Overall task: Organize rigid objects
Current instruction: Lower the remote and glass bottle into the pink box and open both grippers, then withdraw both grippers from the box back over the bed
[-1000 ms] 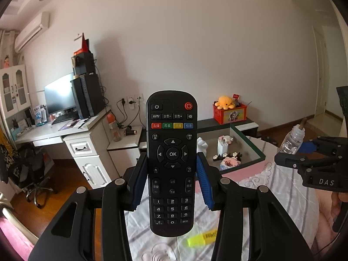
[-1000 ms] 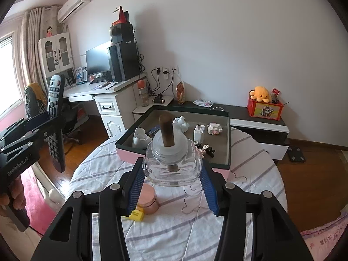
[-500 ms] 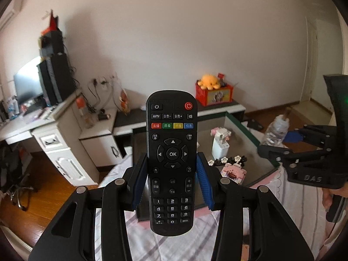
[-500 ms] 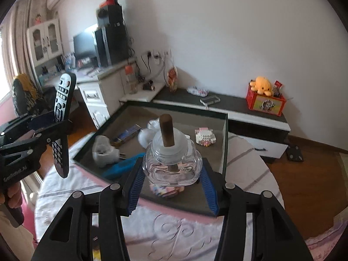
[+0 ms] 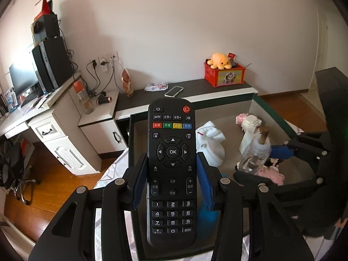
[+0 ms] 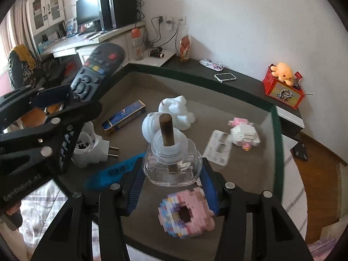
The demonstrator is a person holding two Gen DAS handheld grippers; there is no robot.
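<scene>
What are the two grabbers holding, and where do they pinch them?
Left gripper pinches the black remote by its sides, around mid-length. Right gripper pinches the clear bottle by its lower sides.

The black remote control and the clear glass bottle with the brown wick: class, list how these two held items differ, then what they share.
The black remote control is opaque, flat and long; the clear glass bottle is see-through, squat and rounded. The remote carries coloured and numbered buttons; the bottle has a white collar with a brown wick. The left gripper holds the remote, the right gripper the bottle. Both are clamped between blue pads over the green-rimmed box.
</scene>
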